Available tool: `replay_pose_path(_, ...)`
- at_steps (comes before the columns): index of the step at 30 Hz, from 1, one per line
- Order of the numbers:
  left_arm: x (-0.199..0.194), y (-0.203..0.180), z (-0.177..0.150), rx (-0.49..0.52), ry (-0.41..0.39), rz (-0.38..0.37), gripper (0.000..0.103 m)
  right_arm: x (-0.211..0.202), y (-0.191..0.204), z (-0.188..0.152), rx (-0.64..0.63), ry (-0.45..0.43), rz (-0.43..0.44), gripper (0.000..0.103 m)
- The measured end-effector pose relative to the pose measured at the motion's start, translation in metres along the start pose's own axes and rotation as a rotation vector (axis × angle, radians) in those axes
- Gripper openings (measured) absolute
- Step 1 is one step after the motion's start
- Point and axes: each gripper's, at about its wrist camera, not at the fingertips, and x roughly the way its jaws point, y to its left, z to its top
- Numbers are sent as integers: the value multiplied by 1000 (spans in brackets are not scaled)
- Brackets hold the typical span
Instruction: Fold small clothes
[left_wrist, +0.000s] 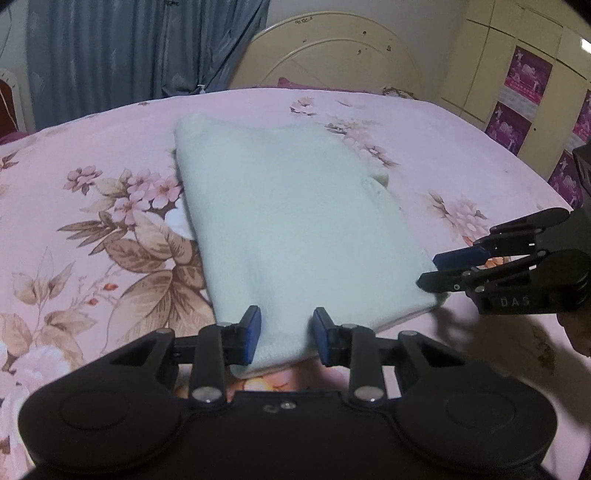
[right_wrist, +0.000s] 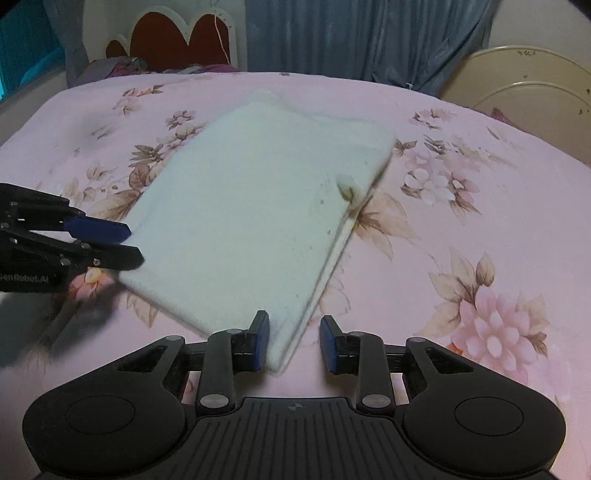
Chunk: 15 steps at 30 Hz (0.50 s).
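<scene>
White knit garment (left_wrist: 295, 229) is lying flat on the pink floral bedspread (left_wrist: 92, 221), already doubled over into a long rectangle, near edge pointing at both cameras. Looks soft, fuzzy, fairly thick and light; likely limp, so it will be sagging and draping if lifted from one point only. Layered edge is showing along its right side in the right wrist view, so layers may be sliding apart. Best hold is probably the two near corners, pinching all layers at once.

Left gripper (left_wrist: 286, 334) is sitting at the near left corner, jaws partly open with the hem lying between them; not clamped. Right gripper (right_wrist: 293, 341) is at the near right corner, jaws partly open, left pad touching or just beside the cloth corner, nothing held. In the left wrist view the right gripper's fingertips are overlapping the corner edge; whether they are touching it I cannot tell.

Cream headboard (left_wrist: 332, 51) and blue curtain (left_wrist: 147, 48) are standing beyond the bed.
</scene>
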Motion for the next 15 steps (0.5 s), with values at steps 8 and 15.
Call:
replay_pose_path(8,-18,32,34,-107,-129,41,74,-29,-37,23,140,-199,4,74)
replay_pose_path(15,37,83,67,-389,-75,-79,69,30,-107,53,553,-151,203,73)
